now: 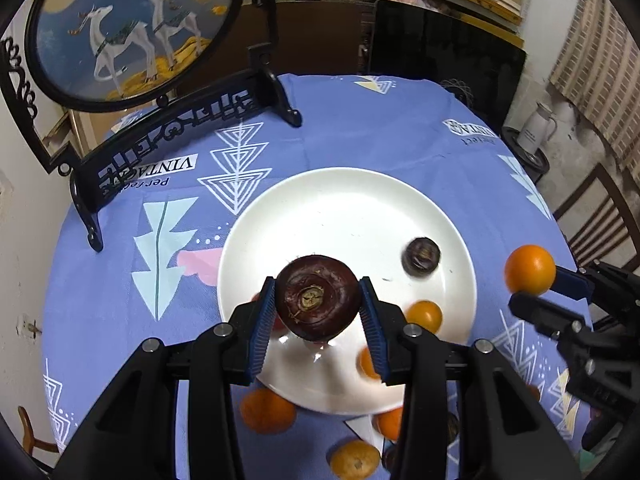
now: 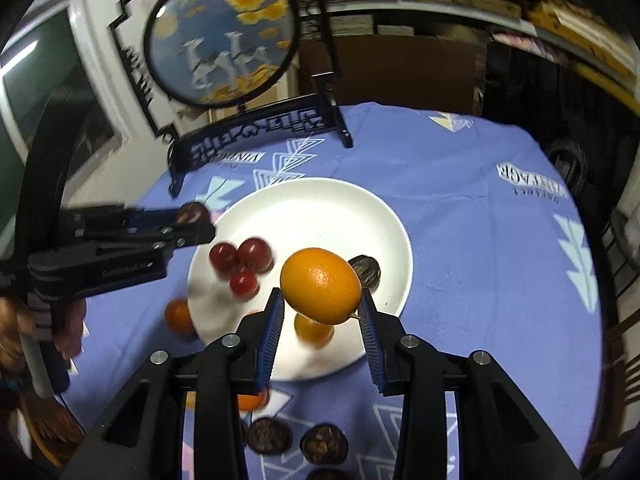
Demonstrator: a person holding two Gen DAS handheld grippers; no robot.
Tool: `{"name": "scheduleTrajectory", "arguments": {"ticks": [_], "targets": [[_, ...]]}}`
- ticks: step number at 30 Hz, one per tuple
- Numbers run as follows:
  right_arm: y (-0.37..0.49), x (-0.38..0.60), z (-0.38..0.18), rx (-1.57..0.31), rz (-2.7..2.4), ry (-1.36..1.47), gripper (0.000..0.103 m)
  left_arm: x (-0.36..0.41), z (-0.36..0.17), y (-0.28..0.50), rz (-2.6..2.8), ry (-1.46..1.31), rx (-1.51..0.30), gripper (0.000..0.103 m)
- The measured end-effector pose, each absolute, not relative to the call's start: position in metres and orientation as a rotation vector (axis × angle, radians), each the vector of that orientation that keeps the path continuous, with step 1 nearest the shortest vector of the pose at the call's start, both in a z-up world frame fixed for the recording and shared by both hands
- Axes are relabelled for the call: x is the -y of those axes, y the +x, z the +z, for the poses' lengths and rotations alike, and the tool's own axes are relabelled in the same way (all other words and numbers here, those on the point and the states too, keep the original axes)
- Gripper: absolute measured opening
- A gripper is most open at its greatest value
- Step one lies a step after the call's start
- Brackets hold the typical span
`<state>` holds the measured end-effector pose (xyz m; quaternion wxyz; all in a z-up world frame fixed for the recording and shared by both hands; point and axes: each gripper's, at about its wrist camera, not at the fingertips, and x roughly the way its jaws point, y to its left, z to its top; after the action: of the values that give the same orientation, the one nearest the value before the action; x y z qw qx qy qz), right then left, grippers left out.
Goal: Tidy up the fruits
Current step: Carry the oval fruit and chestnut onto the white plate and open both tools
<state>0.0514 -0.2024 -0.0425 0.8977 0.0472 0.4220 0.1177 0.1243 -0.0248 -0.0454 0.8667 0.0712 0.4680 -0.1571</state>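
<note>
My left gripper [image 1: 318, 300] is shut on a dark brown round fruit [image 1: 317, 297] and holds it above the white plate [image 1: 340, 200]. It shows from the side in the right wrist view [image 2: 192, 216]. My right gripper [image 2: 322, 300] is shut on an orange fruit [image 2: 321, 285] above the plate [image 2: 320, 208]; it shows in the left wrist view [image 1: 530, 269] at the plate's right. On the plate lie three red grapes [image 2: 240, 260], a dark brown fruit [image 2: 366, 270] and a small orange fruit [image 2: 314, 332].
Several oranges [image 1: 268, 410] and dark brown fruits [image 2: 324, 442] lie on the blue patterned tablecloth [image 1: 380, 132] in front of the plate. A round deer picture on a black stand [image 1: 132, 28] stands at the back left. A chair [image 1: 600, 216] is at the right.
</note>
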Motion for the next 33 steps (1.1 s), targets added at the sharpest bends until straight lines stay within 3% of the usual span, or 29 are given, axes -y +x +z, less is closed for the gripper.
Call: {"name": "scheduleTrajectory", "arguments": {"ticks": [18, 21, 23, 33], "targets": [[0.121, 0.183, -0.086, -0.983, 0.294, 0.098, 0.039, 0.058, -0.089, 0.150, -0.328, 0.284, -1.045, 0.041], [0.125, 0.184, -0.085, -0.977, 0.282, 0.105, 0.055, 0.056, -0.087, 0.152, -0.319, 0.285, -1.040, 0.053], [0.124, 0.188, -0.081, -0.955, 0.274, 0.113, 0.057, 0.051, -0.083, 0.153, -0.304, 0.266, -1.025, 0.066], [0.086, 0.211, -0.069, -0.946, 0.283, 0.123, 0.060, 0.022, -0.063, 0.128, -0.300, 0.233, -0.990, 0.068]]}}
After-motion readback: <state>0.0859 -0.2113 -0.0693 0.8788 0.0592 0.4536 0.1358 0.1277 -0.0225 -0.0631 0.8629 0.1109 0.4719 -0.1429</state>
